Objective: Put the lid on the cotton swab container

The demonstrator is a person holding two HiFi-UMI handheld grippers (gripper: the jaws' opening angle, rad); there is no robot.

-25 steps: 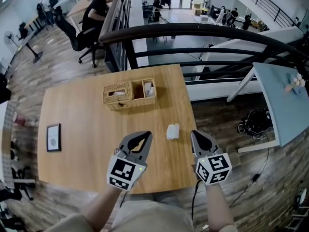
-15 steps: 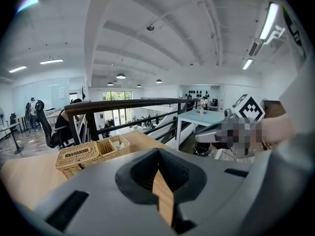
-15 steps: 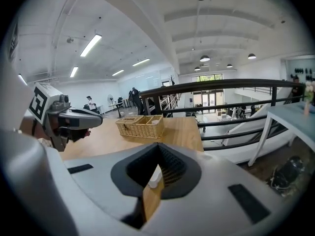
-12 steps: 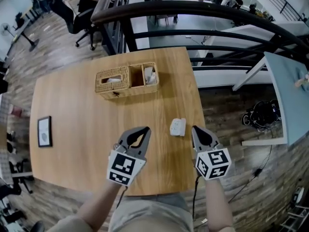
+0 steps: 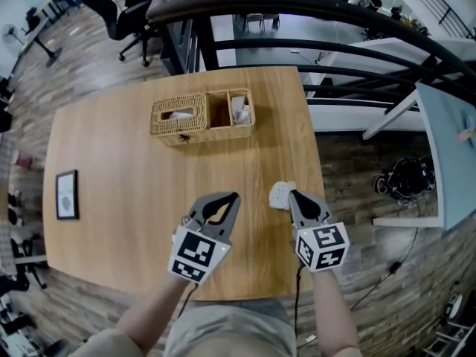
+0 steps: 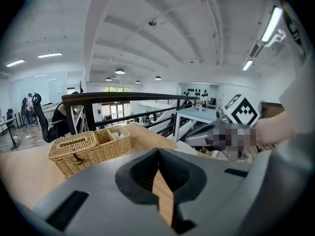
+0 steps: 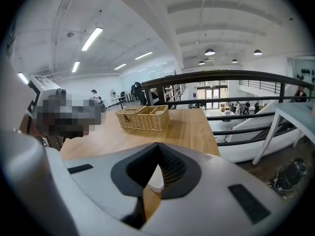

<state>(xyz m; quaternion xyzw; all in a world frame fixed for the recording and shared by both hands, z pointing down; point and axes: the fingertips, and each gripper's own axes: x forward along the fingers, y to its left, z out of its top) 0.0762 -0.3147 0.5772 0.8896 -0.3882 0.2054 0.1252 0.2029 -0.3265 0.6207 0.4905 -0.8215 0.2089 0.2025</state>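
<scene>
Since my left gripper point(image 5: 232, 198) and right gripper point(image 5: 292, 194) are clenched empty, I may shove the small white piece point(image 5: 279, 194) off the table point(image 5: 134, 177).

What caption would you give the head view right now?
Left gripper and right gripper, jaws together, above a wooden table; right tip beside a small white container, wicker basket beyond.

A light wooden table point(image 5: 134, 169) carries a wicker basket point(image 5: 201, 117) toward its far side, with a lidded section on its left and two open compartments on its right. A small black-framed picture point(image 5: 66, 195) lies flat near the table's left edge. A black railing point(image 5: 297, 10) runs beyond, and a pale blue table point(image 5: 446, 147) stands to the right.
</scene>
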